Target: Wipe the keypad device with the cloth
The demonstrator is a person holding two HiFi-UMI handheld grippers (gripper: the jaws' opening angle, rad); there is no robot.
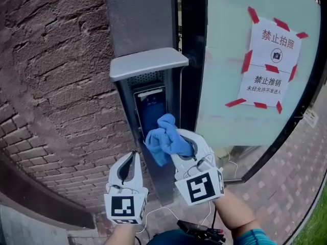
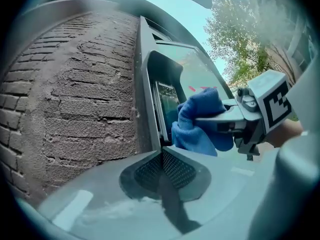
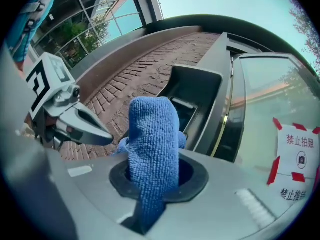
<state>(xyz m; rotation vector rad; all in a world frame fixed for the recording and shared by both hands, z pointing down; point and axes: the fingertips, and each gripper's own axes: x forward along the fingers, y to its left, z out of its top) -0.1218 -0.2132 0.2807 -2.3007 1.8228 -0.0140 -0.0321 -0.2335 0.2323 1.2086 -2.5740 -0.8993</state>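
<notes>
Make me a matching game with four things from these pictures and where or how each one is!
1. blue fluffy cloth
2. left gripper
3. white paper notice with red tape
4. grey metal hood

A. stuck on the glass
B. pinched by the right gripper
C. shut, holding nothing
D. jutting out above the dark keypad device

Pairs: 1-B, 2-C, 3-A, 4-D

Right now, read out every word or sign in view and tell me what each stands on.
"禁止拍照": top line of the paper notice taped to the glass.
"禁止推销": lower line of the same notice.
"未经允许不准进入": small print beneath that, barely legible.
Nothing readable on the keypad device.
</notes>
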